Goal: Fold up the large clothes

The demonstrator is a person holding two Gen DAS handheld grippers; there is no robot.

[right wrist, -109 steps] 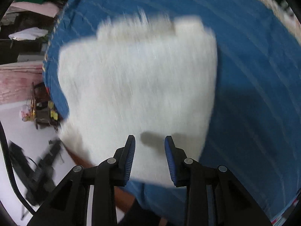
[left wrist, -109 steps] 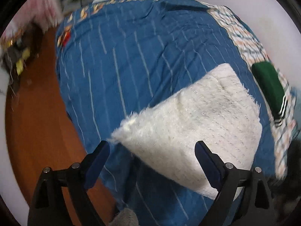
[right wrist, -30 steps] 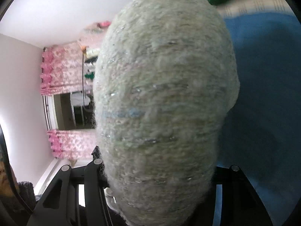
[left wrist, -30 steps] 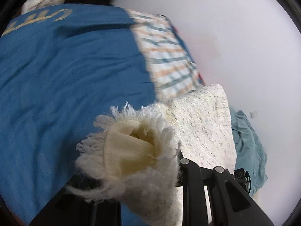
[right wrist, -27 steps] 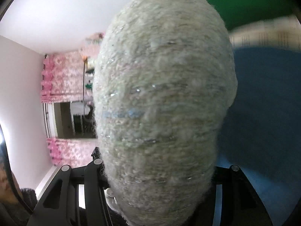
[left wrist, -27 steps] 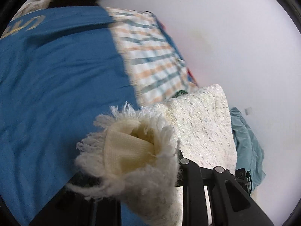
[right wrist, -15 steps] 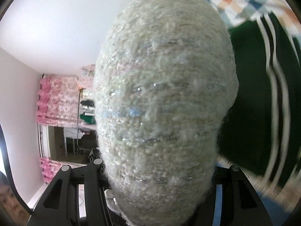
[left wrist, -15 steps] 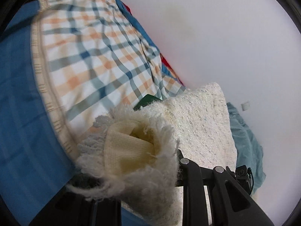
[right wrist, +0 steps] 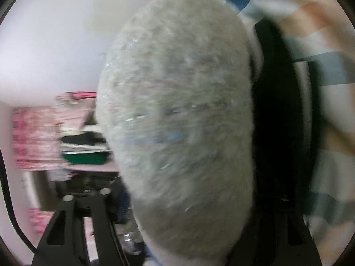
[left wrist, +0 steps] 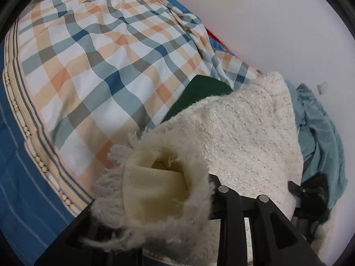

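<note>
Folded white fluffy sweater (left wrist: 244,133), lying on the bed against the wall (left wrist: 277,22), draped over a dark green garment (left wrist: 199,93) with only a corner of the green showing. Near edge of the sweater bunched up into a pale cuff-like roll, sitting between the fingers of the left tongs (left wrist: 155,204).

Left tongs angled steeply down at the bed from its near side, black frame low in the view. Jaws narrow and just been easing apart, with the sweater roll between them. One finger (left wrist: 213,199) against the fluff, the other buried under it, so cannot tell whether the pads press or not.

Right tongs (right wrist: 193,195) tilted down less steeply, on the far end of the same sweater. Grey-white bulk of it filling the middle of that view, blurred. Jaws wide and just been opening further; a clear gap between the left finger (right wrist: 99,192) and the wool, the other finger lost in shadow. Sweater between the jaws, not pinched.

Beneath, a checked quilt (left wrist: 99,55) in white, orange and blue. Beside that, a blue striped sheet (left wrist: 22,188). To the right, a crumpled teal cloth (left wrist: 321,133) against the wall. Behind the right tongs, pink curtains (right wrist: 28,133), out of focus.
</note>
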